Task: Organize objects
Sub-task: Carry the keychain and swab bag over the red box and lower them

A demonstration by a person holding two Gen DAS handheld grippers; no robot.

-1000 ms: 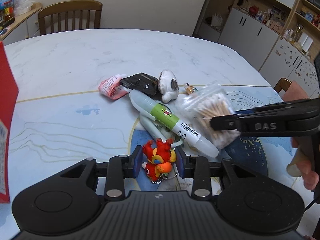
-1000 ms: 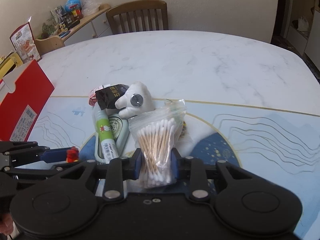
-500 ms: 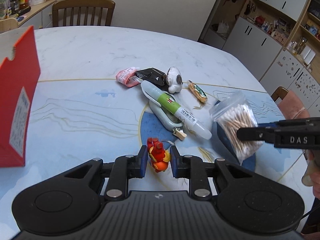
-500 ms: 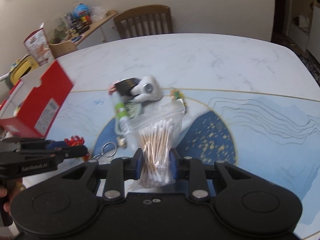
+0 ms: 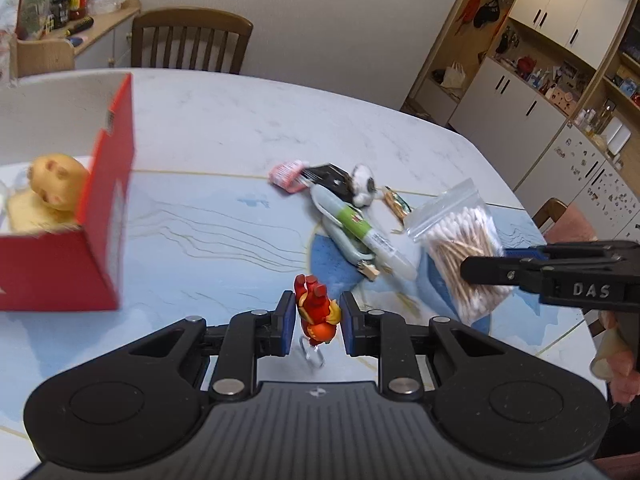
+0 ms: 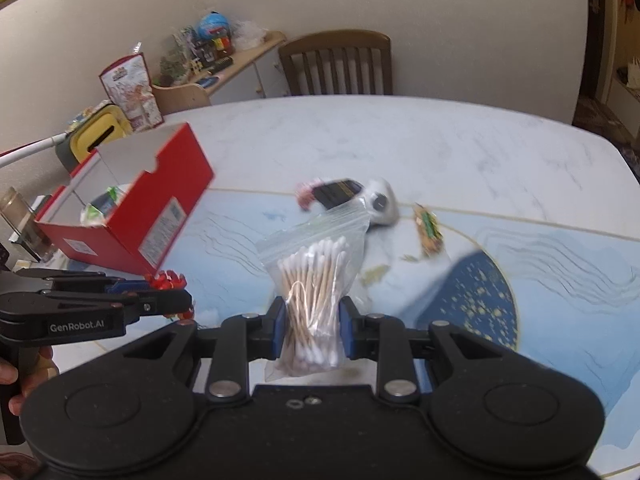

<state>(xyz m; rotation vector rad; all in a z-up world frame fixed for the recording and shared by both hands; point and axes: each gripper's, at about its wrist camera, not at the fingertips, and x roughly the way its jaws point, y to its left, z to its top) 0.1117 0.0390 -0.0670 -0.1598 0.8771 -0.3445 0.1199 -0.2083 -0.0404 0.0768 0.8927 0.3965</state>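
Observation:
My left gripper (image 5: 315, 320) is shut on a red and orange toy keychain (image 5: 316, 312) and holds it above the table; it also shows in the right wrist view (image 6: 168, 280). My right gripper (image 6: 312, 326) is shut on a clear zip bag of cotton swabs (image 6: 314, 280), lifted off the table; the bag shows in the left wrist view (image 5: 460, 244). An open red box (image 5: 108, 208) stands at the left with a yellow plush toy (image 5: 56, 184) inside; it also shows in the right wrist view (image 6: 160, 208).
A pile lies mid-table: a pink packet (image 5: 286, 174), a black packet (image 5: 328, 174), a white plush (image 5: 362, 184), a white and green tube (image 5: 360, 232) and a snack bar (image 5: 396, 200). A wooden chair (image 5: 192, 40) stands behind the table. Cabinets (image 5: 540, 80) stand at the right.
Both grippers have lifted and pulled back from the pile with their objects. The view has swung left, so the red box and its inside now show.

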